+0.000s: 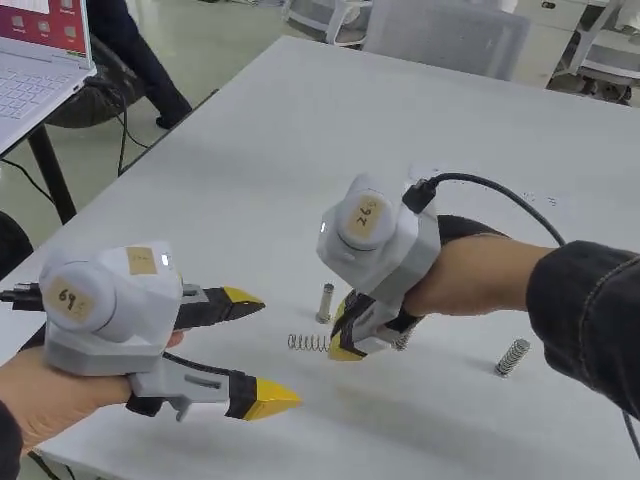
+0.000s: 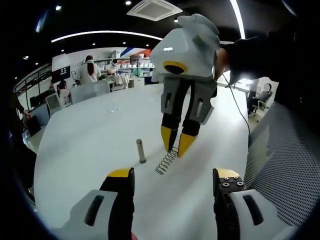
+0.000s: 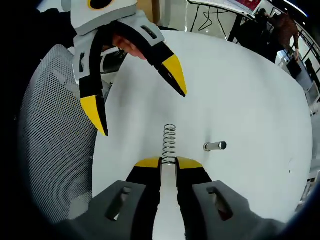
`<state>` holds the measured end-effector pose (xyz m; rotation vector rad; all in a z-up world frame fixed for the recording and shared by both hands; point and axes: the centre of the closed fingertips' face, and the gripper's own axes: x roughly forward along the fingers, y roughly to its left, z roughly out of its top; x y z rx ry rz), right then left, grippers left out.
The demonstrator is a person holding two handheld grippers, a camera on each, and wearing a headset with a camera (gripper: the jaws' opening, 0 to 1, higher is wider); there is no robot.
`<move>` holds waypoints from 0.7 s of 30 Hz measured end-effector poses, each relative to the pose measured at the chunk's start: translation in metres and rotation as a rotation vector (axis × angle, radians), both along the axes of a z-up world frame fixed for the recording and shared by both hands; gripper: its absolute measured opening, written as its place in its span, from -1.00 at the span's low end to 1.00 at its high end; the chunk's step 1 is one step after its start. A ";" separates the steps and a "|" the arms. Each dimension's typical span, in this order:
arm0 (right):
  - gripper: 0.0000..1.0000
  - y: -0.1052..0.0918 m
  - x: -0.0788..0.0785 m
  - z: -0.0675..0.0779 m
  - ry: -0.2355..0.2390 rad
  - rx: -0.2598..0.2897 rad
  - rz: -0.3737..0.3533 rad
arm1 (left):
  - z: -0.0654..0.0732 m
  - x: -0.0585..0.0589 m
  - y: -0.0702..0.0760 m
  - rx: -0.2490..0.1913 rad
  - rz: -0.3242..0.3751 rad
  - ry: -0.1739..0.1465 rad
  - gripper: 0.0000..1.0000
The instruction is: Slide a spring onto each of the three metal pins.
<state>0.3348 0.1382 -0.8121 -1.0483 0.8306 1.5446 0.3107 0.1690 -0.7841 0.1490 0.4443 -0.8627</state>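
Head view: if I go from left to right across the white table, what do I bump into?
left tongs, open → thin spring lying flat → right tongs, shut on that spring's end → fat spring lying on its own

A handwritten number that reads as 69 is seen on a round tan sticker (image 1: 72, 298) on the pale housing of the left gripper (image 1: 267, 348), at the lower left of the head view. A second round tan sticker (image 1: 365, 215), set on top of the right gripper (image 1: 348, 342) near the middle of the frame, is marked by hand with what reads as 26. On the laptop (image 1: 35, 60) screen at the upper left, writing is shown too small to be read
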 end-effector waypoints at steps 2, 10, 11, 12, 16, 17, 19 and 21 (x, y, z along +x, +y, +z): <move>-0.75 -0.002 -0.002 0.004 -0.004 0.000 0.007 | 0.001 0.000 -0.002 0.000 -0.007 -0.003 0.21; -0.75 -0.011 -0.016 0.018 0.013 -0.001 0.028 | 0.005 -0.004 -0.015 0.011 -0.059 -0.021 0.06; -0.75 -0.012 -0.017 0.021 0.014 -0.001 0.030 | 0.006 -0.004 -0.017 0.012 -0.069 -0.025 0.04; -0.75 -0.012 -0.019 0.022 0.016 0.000 0.033 | 0.007 -0.005 -0.018 0.011 -0.074 -0.027 0.02; -0.75 -0.015 -0.023 0.029 0.018 0.006 0.041 | 0.010 -0.006 -0.023 0.009 -0.102 -0.039 -0.11; -0.75 -0.015 -0.023 0.030 0.019 0.007 0.042 | 0.011 -0.007 -0.024 0.010 -0.108 -0.042 -0.14; -0.75 -0.016 -0.025 0.031 0.024 0.008 0.045 | 0.011 -0.008 -0.025 0.011 -0.118 -0.046 -0.20; -0.75 -0.017 -0.027 0.032 0.025 0.004 0.049 | 0.013 -0.009 -0.027 0.012 -0.129 -0.052 -0.25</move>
